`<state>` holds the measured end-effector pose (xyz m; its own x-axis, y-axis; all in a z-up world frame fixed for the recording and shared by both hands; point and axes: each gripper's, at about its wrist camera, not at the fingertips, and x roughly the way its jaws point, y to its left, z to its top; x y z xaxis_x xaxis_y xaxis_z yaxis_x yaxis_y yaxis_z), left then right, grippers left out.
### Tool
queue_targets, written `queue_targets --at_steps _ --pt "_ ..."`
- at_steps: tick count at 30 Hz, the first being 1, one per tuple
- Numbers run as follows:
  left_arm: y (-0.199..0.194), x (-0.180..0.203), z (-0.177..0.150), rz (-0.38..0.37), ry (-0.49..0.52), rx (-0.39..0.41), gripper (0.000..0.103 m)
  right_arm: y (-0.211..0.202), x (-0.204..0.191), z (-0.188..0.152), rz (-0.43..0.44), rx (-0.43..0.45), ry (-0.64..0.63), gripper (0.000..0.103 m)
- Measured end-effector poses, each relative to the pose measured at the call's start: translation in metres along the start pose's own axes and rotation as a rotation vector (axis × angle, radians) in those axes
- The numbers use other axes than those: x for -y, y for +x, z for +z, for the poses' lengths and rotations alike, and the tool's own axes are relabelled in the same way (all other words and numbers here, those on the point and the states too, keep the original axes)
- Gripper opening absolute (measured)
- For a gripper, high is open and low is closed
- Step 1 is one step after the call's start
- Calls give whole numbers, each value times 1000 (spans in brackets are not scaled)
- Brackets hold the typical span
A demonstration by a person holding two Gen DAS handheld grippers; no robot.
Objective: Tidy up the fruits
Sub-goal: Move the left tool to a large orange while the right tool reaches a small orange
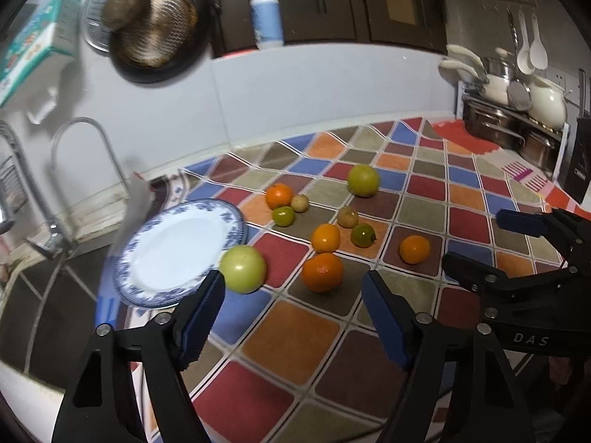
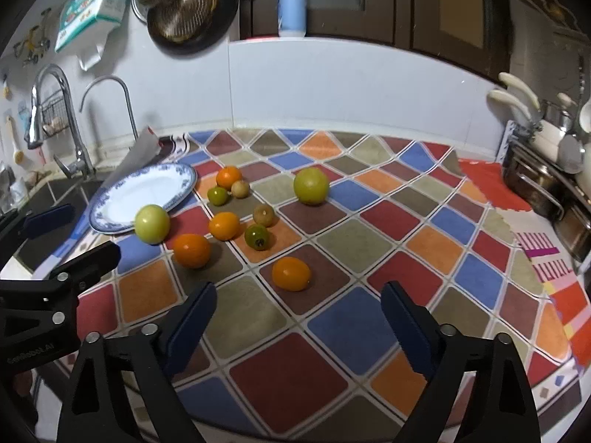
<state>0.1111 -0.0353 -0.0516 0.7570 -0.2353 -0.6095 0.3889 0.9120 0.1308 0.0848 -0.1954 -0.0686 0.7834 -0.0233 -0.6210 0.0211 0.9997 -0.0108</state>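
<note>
Several fruits lie loose on a checkered tablecloth (image 1: 295, 332): a green apple (image 1: 242, 268) beside an empty blue-rimmed white plate (image 1: 177, 254), a second green apple (image 1: 363, 180) farther back, oranges (image 1: 322, 271), small green citrus and small brownish fruits. My left gripper (image 1: 293, 295) is open and empty, hovering just in front of the near apple and an orange. My right gripper (image 2: 299, 308) is open and empty, just in front of the nearest orange (image 2: 291, 274). The plate (image 2: 142, 195) and the near apple (image 2: 151, 223) also show in the right wrist view. Each gripper shows at the edge of the other's view.
A sink (image 2: 55, 199) with two faucets (image 2: 62, 118) lies left of the plate. A rack of pots and ladles (image 1: 517, 110) stands at the back right. A soap bottle (image 2: 291, 3) stands on the back ledge. A pan and strainer (image 2: 184, 7) hang on the wall.
</note>
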Motion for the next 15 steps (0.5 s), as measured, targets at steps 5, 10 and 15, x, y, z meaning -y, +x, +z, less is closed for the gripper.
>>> queue_targets --at_steps 5,10,15 --pt "32 -2 4 -50 17 -45 67 30 0 6 22 -56 7 79" --pt "59 -4 4 -105 22 -99 62 55 -2 9 42 -105 17 71" --pt "80 -2 6 -156 26 -134 58 75 -1 10 60 -153 46 64"
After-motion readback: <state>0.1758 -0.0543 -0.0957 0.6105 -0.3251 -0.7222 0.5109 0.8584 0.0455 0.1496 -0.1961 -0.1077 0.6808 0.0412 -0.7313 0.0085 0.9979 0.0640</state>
